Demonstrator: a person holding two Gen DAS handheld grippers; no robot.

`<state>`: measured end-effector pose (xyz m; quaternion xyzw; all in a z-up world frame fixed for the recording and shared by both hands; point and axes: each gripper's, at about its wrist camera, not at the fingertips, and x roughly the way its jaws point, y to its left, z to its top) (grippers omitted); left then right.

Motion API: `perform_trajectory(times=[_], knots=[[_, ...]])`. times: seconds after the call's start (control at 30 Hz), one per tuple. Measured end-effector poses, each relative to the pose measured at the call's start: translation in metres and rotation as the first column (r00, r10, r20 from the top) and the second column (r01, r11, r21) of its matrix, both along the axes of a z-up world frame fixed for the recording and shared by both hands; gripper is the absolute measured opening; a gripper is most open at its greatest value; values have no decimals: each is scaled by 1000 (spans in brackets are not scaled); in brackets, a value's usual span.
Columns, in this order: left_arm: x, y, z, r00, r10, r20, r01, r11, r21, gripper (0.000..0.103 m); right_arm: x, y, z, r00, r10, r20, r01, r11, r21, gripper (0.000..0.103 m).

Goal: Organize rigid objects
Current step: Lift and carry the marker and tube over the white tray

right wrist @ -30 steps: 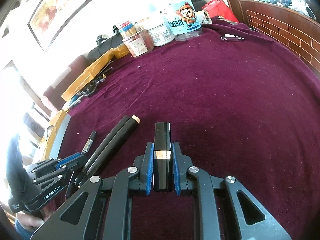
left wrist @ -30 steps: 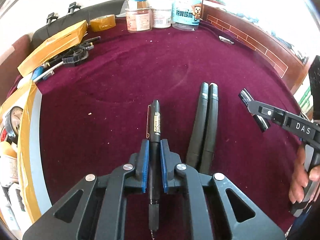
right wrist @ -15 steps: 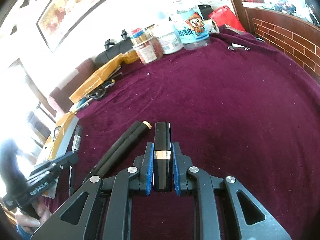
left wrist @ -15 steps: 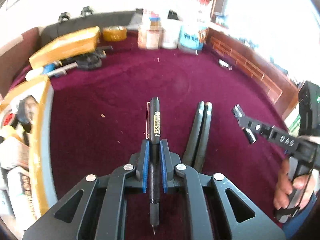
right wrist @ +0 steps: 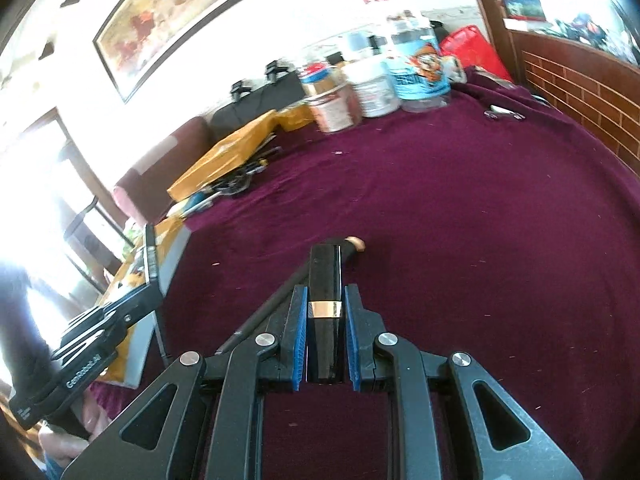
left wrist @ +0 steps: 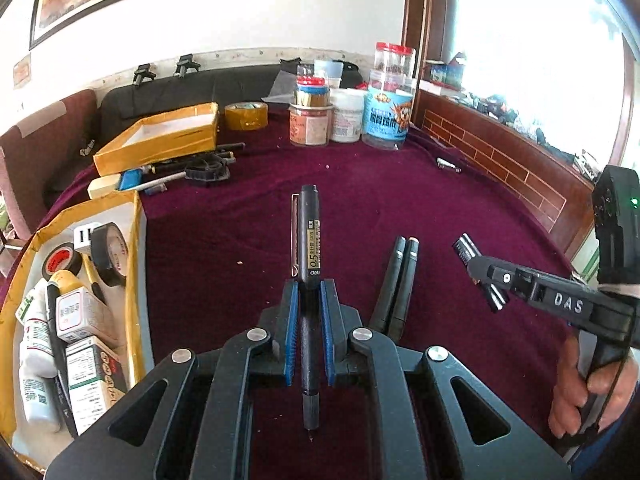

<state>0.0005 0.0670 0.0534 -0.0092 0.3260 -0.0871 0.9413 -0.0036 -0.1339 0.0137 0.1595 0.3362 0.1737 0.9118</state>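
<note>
At the far left of the left wrist view, an open yellow box (left wrist: 134, 280) sits on the maroon tabletop (left wrist: 380, 184), holding tape rolls (left wrist: 108, 254), small cartons (left wrist: 78, 312) and a white bottle (left wrist: 34, 384). Behind it lies a second yellow box (left wrist: 160, 140) with a clutter of dark tools (left wrist: 206, 168) at its near side, and a tape roll (left wrist: 245, 116) stands just beside that box. Jars (left wrist: 352, 112) cluster at the back edge.

In the middle, the left gripper (left wrist: 309, 300) has its jaws clenched on a black pen (left wrist: 309, 240), which runs forward along the fingers, clip end away from the camera and tip toward it, raised off the cloth. Just right of it, two dark sticks (left wrist: 400, 280) lie side by side on the tabletop, touching each other.

Farther right, the right gripper (right wrist: 325, 312) grasps a black tube (right wrist: 325, 276) with a gold band, held between its blue pads (right wrist: 301, 332) and clear of the cloth. A hand (left wrist: 576, 396) grips its handle at the right edge. In the right wrist view one stick's pale tip (right wrist: 356, 243) shows just beyond the tube.
</note>
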Motion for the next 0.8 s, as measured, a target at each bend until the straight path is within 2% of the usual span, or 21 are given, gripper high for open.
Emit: perform_trajectory(times=[0.43,0.6,0.8], knots=[[-22,34,21,996,41,82,-36,997,-61,8,-15,61,18,994,106,19,-104,993,-59,15],[-34,66,38,991,71,110,-55,988,-142,8,-20,94,29,984,176,28,-174,982,-75,16],[-52,113,55,975,159,155,-131,975,-179,8,-20,142,36,963,268,38,-263,960,-96,16]])
